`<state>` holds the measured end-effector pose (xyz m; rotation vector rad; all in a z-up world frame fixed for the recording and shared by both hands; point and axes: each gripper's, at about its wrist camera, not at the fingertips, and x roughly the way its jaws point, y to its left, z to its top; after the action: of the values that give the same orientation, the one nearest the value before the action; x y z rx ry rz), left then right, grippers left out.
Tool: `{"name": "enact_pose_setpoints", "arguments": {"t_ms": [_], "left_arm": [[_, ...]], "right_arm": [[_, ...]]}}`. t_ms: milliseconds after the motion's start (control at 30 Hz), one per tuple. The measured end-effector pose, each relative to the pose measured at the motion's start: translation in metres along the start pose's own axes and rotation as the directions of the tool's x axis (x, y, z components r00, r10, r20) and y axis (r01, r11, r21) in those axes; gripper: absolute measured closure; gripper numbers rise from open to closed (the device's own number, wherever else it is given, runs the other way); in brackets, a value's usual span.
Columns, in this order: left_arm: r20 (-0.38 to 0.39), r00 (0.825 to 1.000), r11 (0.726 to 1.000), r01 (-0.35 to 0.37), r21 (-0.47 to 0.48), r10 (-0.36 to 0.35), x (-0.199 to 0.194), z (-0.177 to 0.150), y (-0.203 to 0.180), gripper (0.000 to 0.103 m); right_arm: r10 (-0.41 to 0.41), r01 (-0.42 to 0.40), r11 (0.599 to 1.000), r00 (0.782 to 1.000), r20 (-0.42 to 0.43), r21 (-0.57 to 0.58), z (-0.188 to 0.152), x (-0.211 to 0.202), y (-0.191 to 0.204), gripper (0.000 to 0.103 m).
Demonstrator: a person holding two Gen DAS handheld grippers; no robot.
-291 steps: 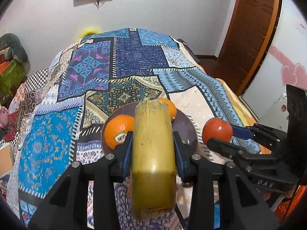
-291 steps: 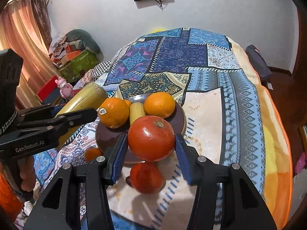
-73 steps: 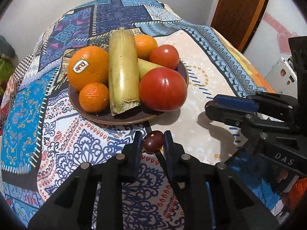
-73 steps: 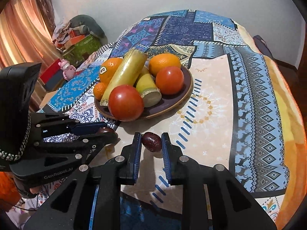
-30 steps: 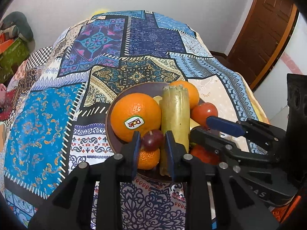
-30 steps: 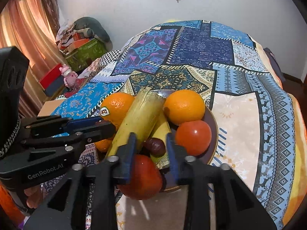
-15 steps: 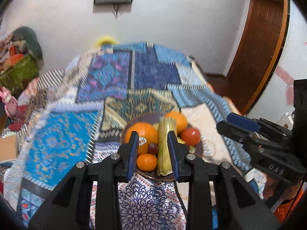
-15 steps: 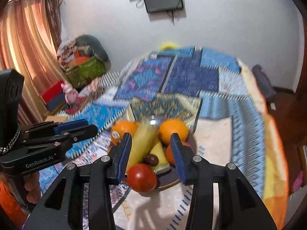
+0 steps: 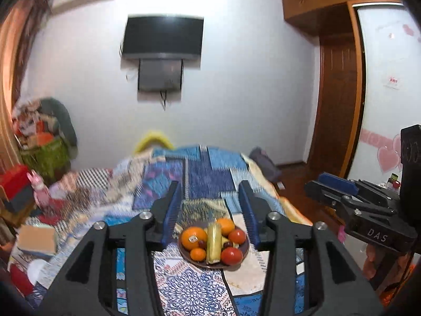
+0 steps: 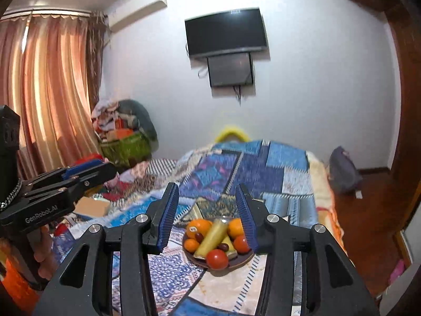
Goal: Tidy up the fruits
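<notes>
- Left gripper [image 9: 211, 210] up in the air, jaws apart and empty; they have just been opening, nothing between them.
- Right gripper [image 10: 208, 212] likewise raised, jaws apart, empty; just been opening too, nothing held.
- Each gripper shows in the other's view: right one at the right edge of the left wrist view, left one at the left edge of the right wrist view, a hand [image 10: 44, 252] on its handle.
- Brown plate [image 9: 243, 248] sits well below and beyond both grippers, on the patchwork bedspread [image 9: 205, 173].
- On the plate: big stickered orange [image 9: 194, 237], small mandarin [image 9: 198, 254], long yellow-green banana [image 9: 213, 242] lying down the middle, second orange [image 9: 226, 225] at the back, two tomatoes [image 9: 231, 256] on the right side and front.
- Two dark grapes [image 10: 199, 236] among the fruit, one beside the big orange, the other right of the banana.
- Wall-mounted TV [image 10: 226, 33] on the far wall, curtain [image 10: 50, 92] at left, wooden door [image 9: 339, 105] at right.
- Left wrist view blurred over the bed.
</notes>
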<state>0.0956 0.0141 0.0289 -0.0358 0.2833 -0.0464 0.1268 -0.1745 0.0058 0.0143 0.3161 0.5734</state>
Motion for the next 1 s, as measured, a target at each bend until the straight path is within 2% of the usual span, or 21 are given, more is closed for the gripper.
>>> {"name": "enact_pose_setpoints", "arguments": {"t_ms": [133, 267, 367, 433, 567, 700, 1000], "left_arm": [[0.053, 0.999, 1.000, 0.010, 0.007, -0.010, -0.033, 0.003, -0.007, 0.046], [0.084, 0.996, 1.000, 0.006, 0.016, -0.007, -0.055, 0.003, -0.013, 0.037], [0.095, 0.995, 1.000, 0.005, 0.008, -0.006, -0.064, 0.002, -0.012, 0.024], [0.104, 0.995, 1.000, -0.001, 0.002, 0.000, -0.069, -0.001, -0.013, 0.013], [0.114, 0.993, 1.000, -0.013, 0.001, 0.013, -0.076, -0.004, -0.013, 0.009], [0.114, 0.993, 1.000, -0.025, 0.005, 0.024, -0.078, -0.008, -0.013, 0.004], [0.114, 0.993, 0.999, -0.030, 0.016, 0.028, -0.082, -0.016, -0.015, 0.001]], "right_arm": [[-0.010, 0.011, 1.000, 0.999, 0.051, -0.010, 0.002, -0.025, 0.013, 0.055], [-0.029, 0.030, 0.999, 0.996, 0.089, -0.010, 0.000, -0.040, 0.021, 0.037], [-0.065, 0.067, 0.998, 0.990, 0.126, -0.008, -0.003, -0.049, 0.026, 0.021], [-0.087, 0.090, 0.996, 0.987, 0.139, -0.012, -0.005, -0.052, 0.030, 0.014], [-0.126, 0.130, 0.992, 0.979, 0.158, -0.009, -0.007, -0.056, 0.033, 0.001], [-0.158, 0.163, 0.987, 0.974, 0.164, -0.018, -0.011, -0.062, 0.037, 0.000], [-0.174, 0.178, 0.984, 0.970, 0.167, -0.008, -0.018, -0.071, 0.038, 0.000]]}}
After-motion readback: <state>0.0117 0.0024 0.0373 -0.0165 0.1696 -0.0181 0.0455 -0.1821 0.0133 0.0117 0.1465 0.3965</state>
